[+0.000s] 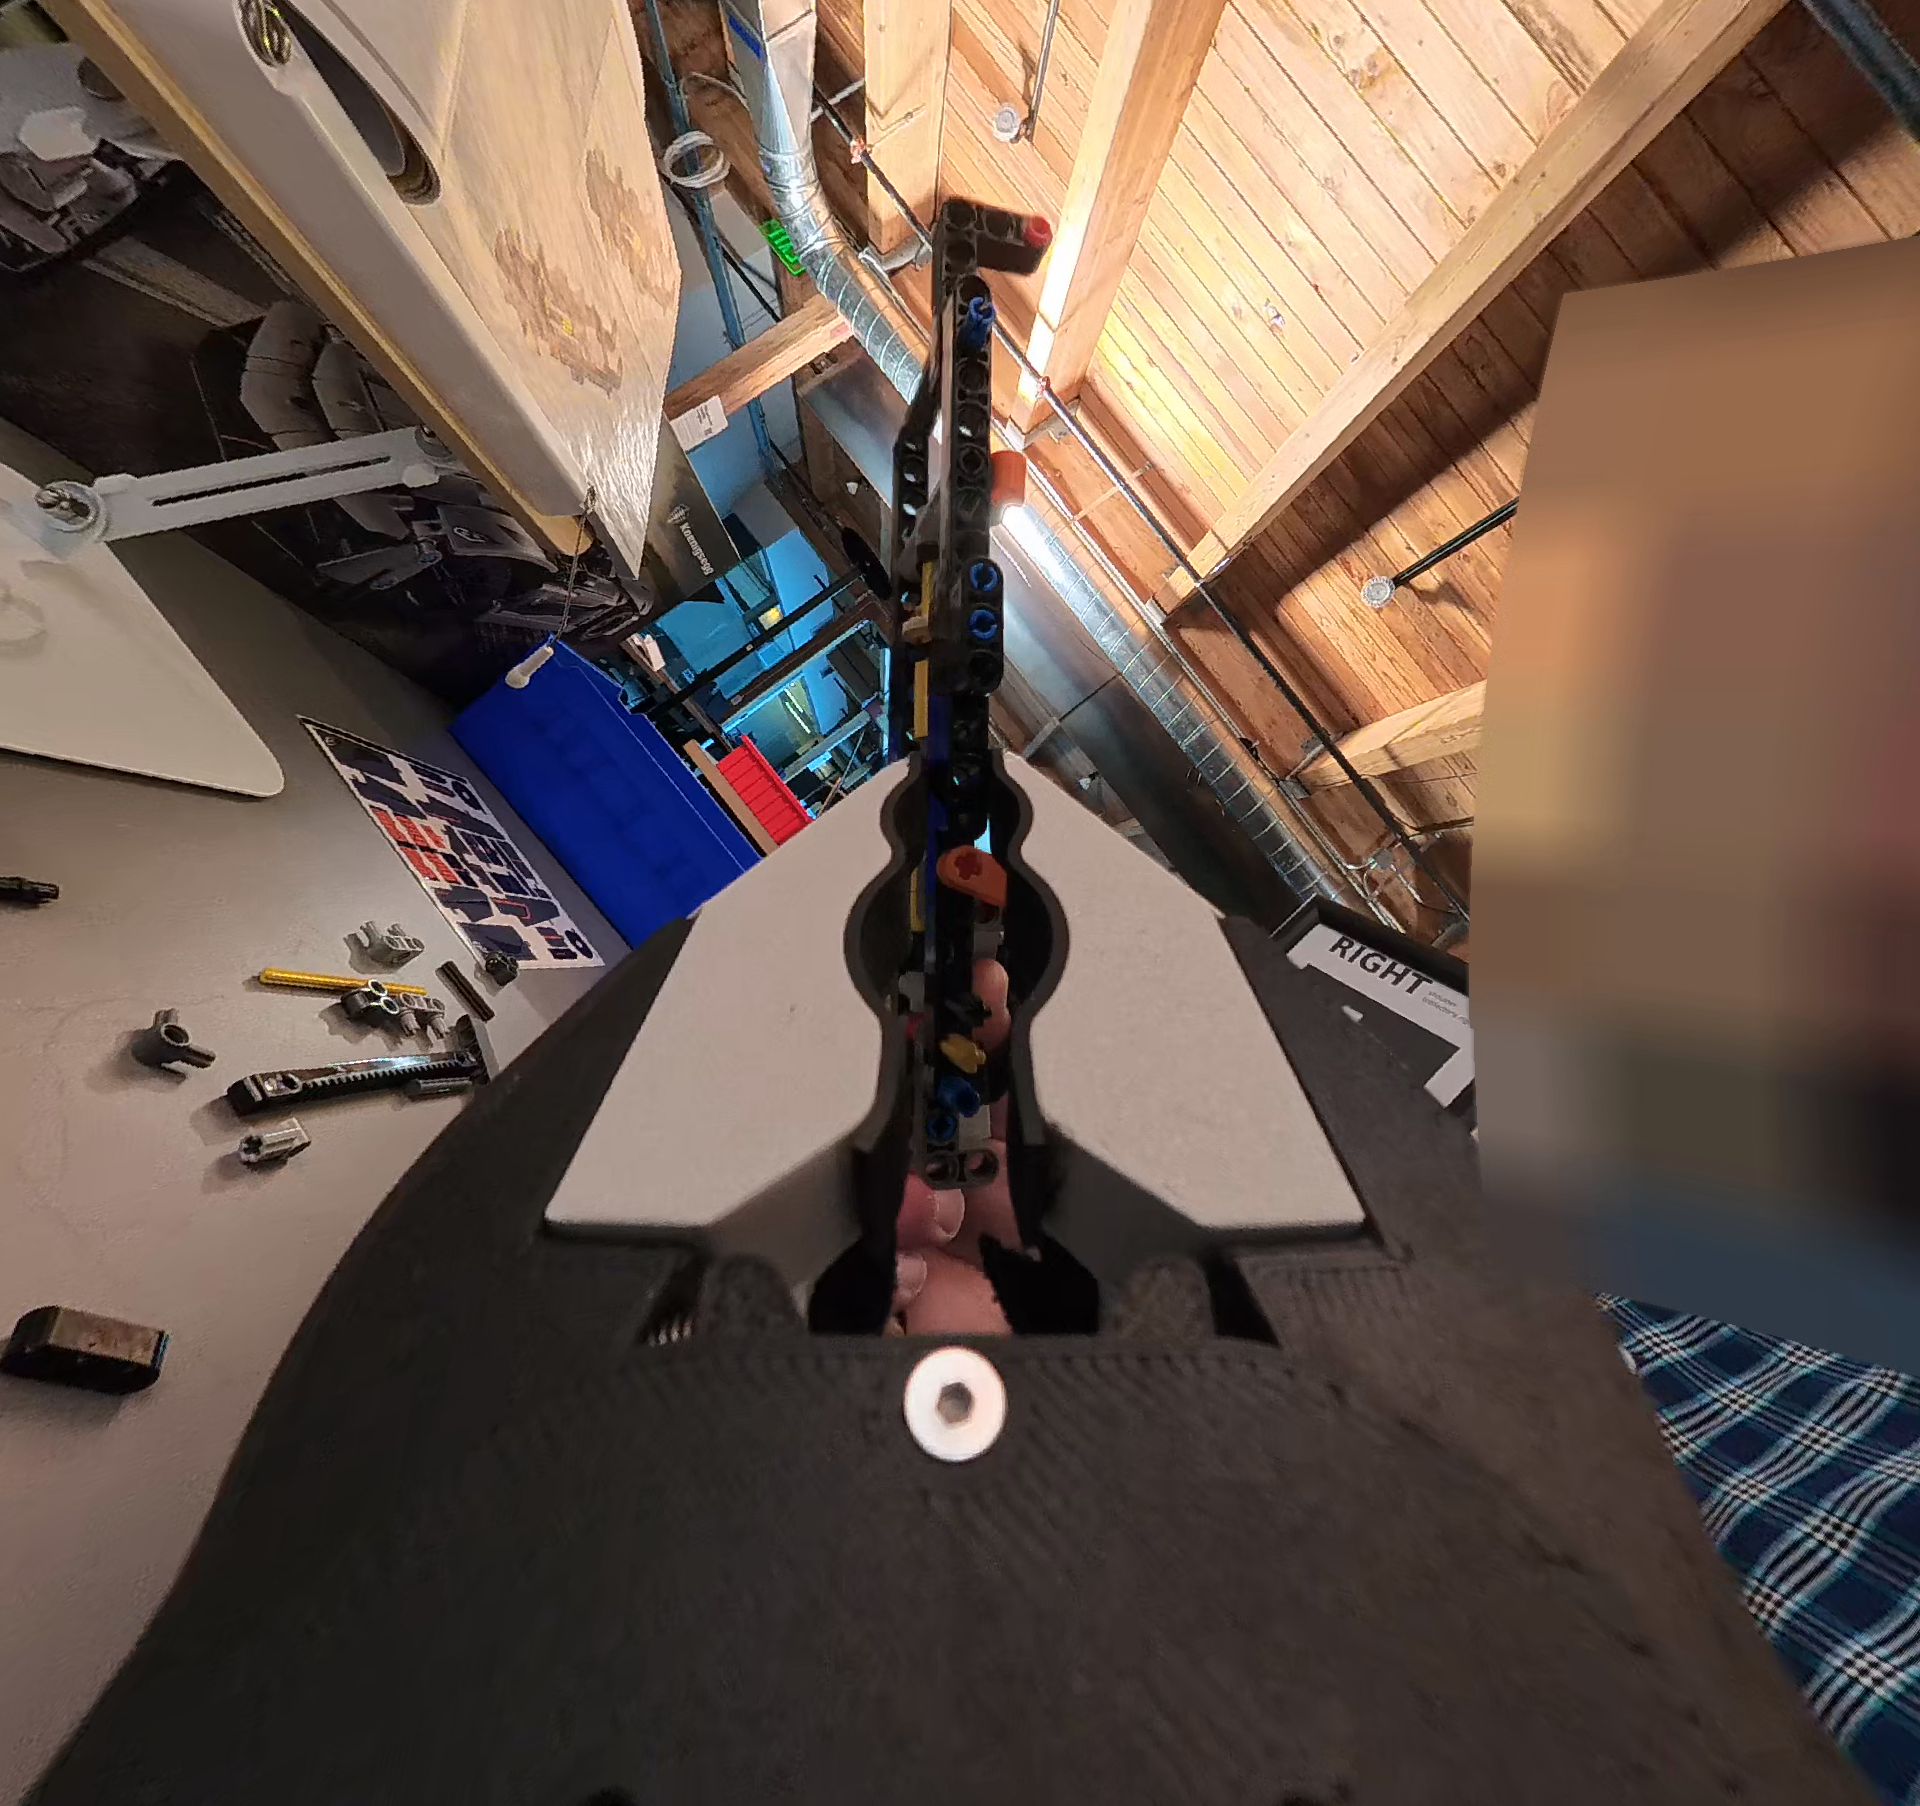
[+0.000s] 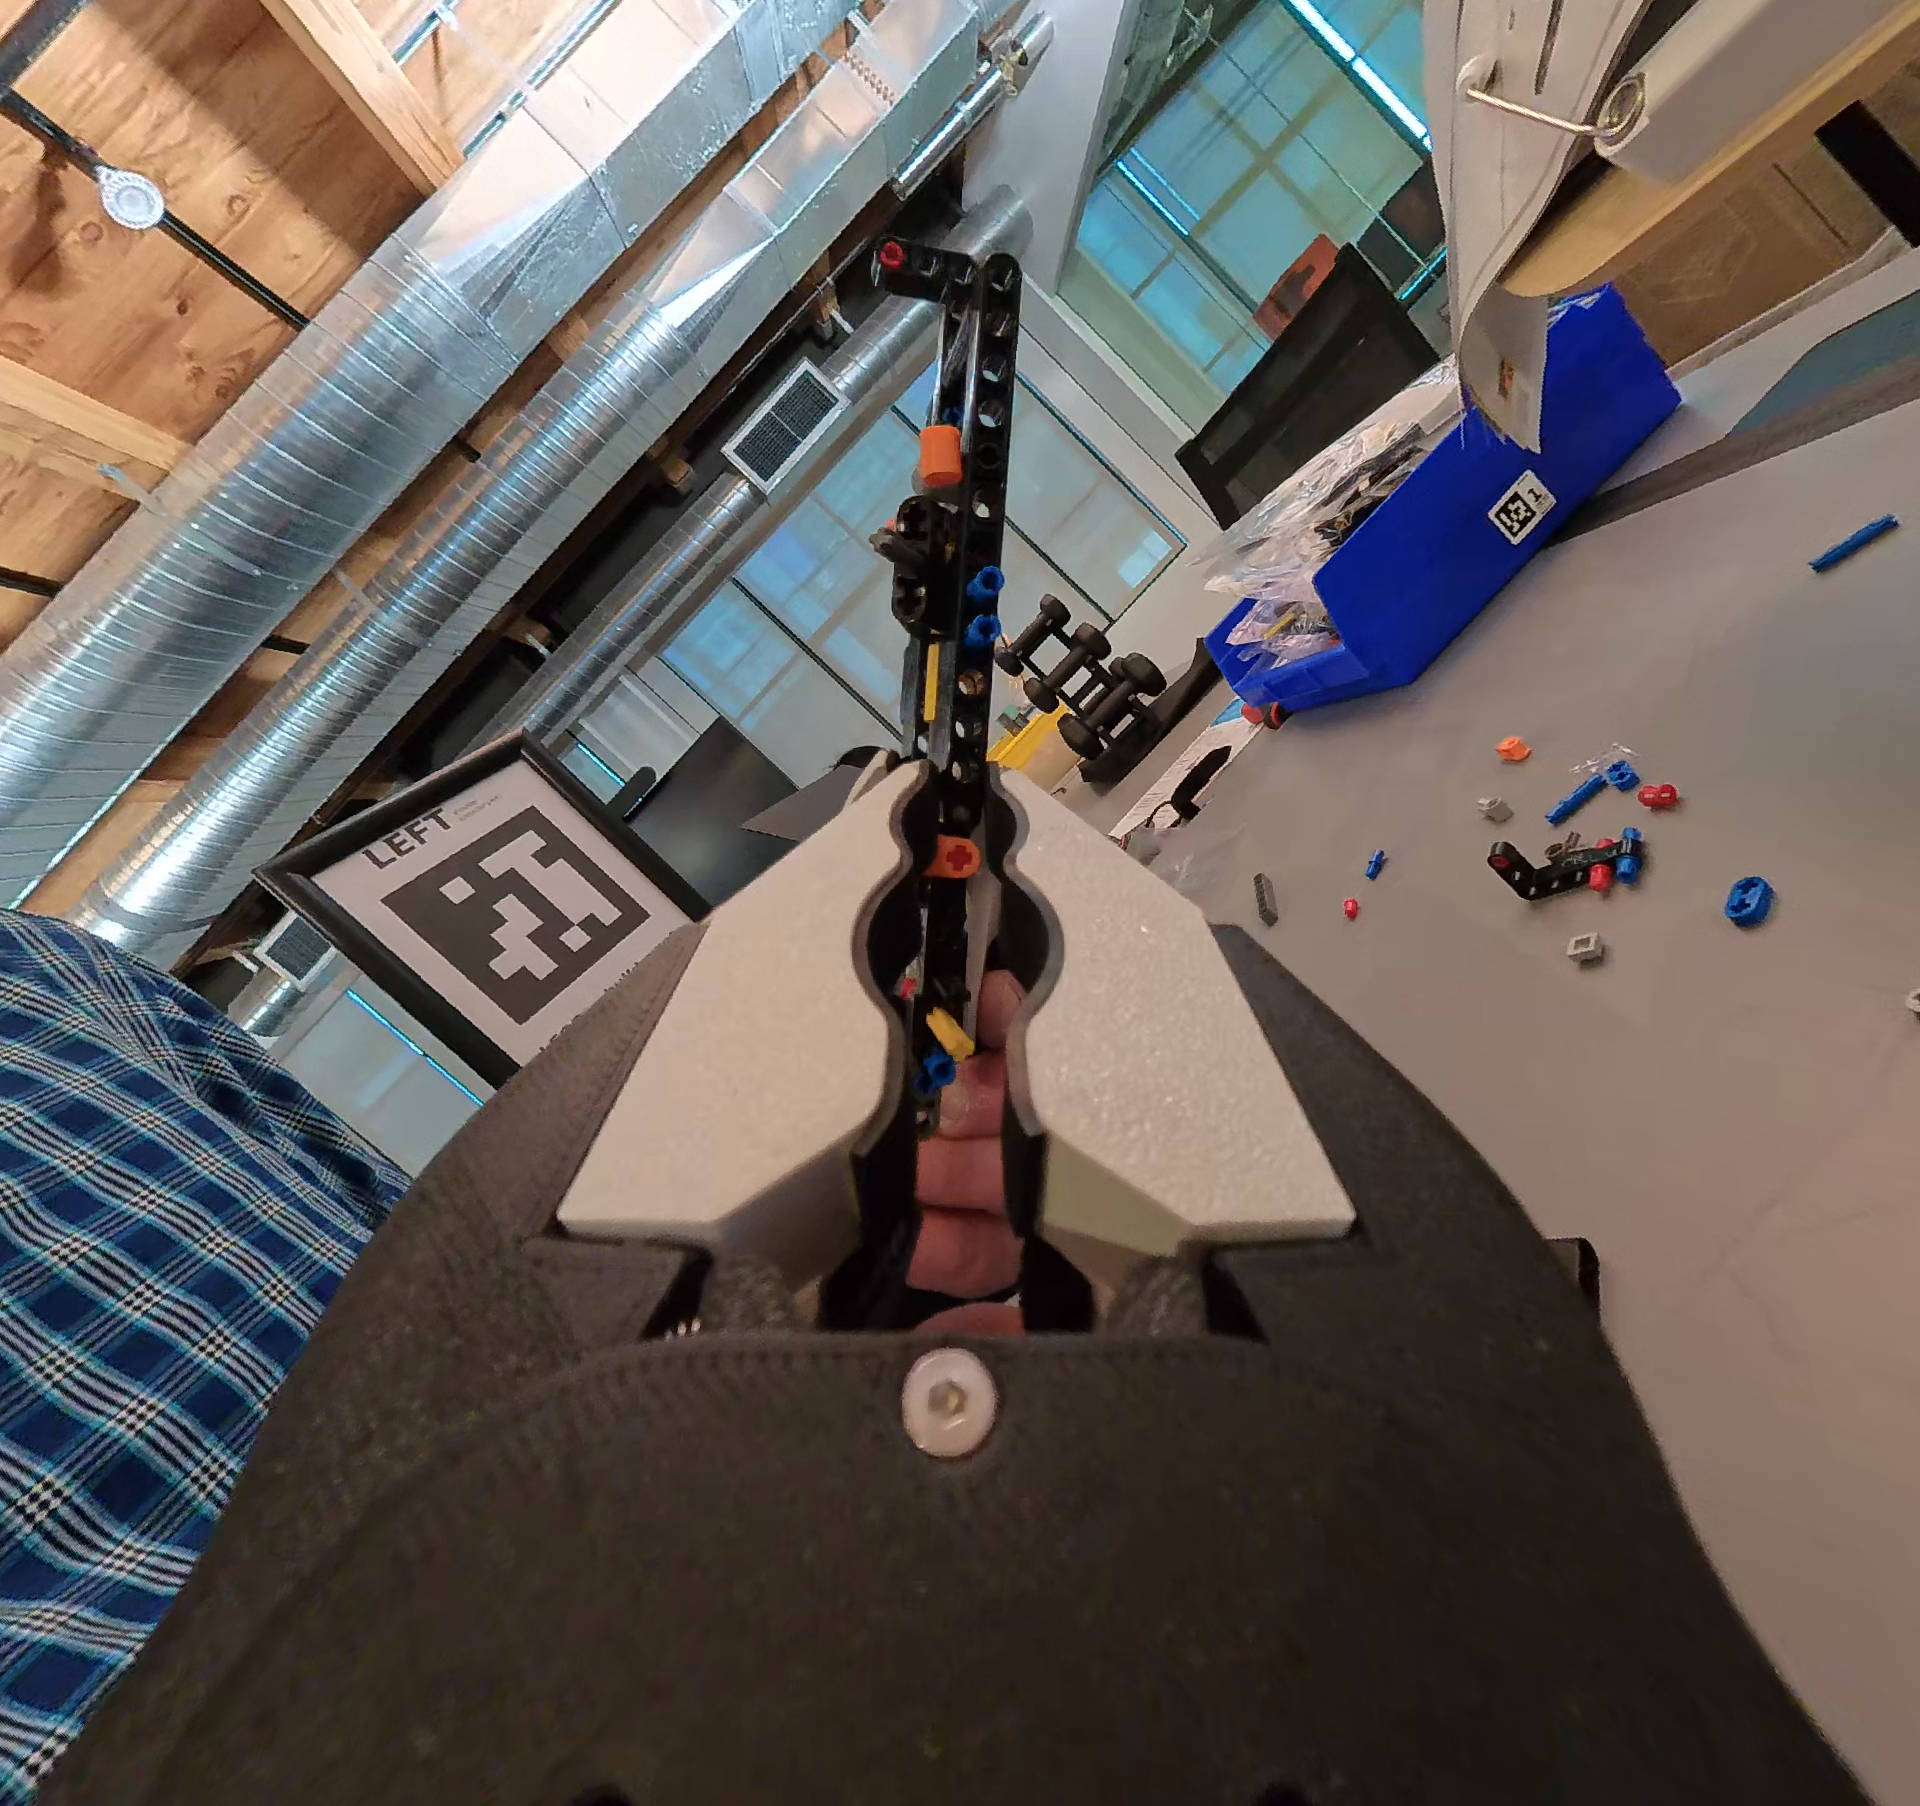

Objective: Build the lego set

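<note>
My left gripper (image 1: 961,769) is shut on a long black lego beam assembly (image 1: 961,509). It points up toward the ceiling and has blue pins, an orange bush and a red pin on its bent top end. My right gripper (image 2: 956,769) is shut on a like-looking black beam assembly (image 2: 977,468), seen mirrored. I cannot tell whether it is the same one. A person's fingers (image 2: 971,1164) show behind the beam between the gripper fingers in both views.
The left wrist view shows loose parts on the grey table (image 1: 125,1206): a black toothed rack (image 1: 353,1076), a yellow axle (image 1: 332,979), a sticker sheet (image 1: 468,842) and a blue bin (image 1: 603,790). The right wrist view shows scattered small pieces (image 2: 1558,863), a blue bin (image 2: 1455,530) and black wheels (image 2: 1091,676). My hands' fingertips stand some 4 cm from each other.
</note>
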Motion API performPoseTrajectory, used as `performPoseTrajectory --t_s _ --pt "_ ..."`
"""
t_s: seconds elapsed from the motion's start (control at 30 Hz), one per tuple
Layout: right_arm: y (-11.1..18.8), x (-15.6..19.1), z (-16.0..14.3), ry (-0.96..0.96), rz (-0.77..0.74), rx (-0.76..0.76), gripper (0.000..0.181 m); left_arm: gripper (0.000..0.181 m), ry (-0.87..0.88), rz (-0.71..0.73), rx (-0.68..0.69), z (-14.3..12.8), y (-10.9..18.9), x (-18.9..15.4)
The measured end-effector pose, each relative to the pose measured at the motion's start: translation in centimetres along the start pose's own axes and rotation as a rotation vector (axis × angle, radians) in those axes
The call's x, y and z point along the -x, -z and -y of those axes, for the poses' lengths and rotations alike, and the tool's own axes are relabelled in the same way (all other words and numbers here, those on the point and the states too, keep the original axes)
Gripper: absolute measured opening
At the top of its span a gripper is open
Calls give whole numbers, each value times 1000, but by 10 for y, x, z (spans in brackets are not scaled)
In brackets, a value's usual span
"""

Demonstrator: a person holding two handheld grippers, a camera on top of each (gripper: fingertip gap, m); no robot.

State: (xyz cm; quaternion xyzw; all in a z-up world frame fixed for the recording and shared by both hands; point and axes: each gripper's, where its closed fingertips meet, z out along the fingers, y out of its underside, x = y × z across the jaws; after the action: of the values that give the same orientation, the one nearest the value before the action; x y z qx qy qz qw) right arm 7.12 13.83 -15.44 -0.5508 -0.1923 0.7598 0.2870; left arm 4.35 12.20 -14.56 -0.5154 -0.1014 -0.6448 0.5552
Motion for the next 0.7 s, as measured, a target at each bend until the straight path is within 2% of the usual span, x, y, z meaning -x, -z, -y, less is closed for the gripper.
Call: performPoseTrajectory --t_s 0.03,0.43,0.53,0.6,0.7 --pt "0 0 0 -1 0 0 5 10 -4 2 6 -1 0 0" --pt "-1 2 -2 1 11 6 6 7 -56 38 26 -5 -2 3" --pt "-1 0 -1 13 -1 7 13 5 -107 61 31 -5 -2 3" --pt "1 -3 4 57 -45 -8 20 5 -139 71 31 -4 -2 2" --pt "6 2 17 228 -110 -31 16 5 -207 105 47 -5 -2 3"
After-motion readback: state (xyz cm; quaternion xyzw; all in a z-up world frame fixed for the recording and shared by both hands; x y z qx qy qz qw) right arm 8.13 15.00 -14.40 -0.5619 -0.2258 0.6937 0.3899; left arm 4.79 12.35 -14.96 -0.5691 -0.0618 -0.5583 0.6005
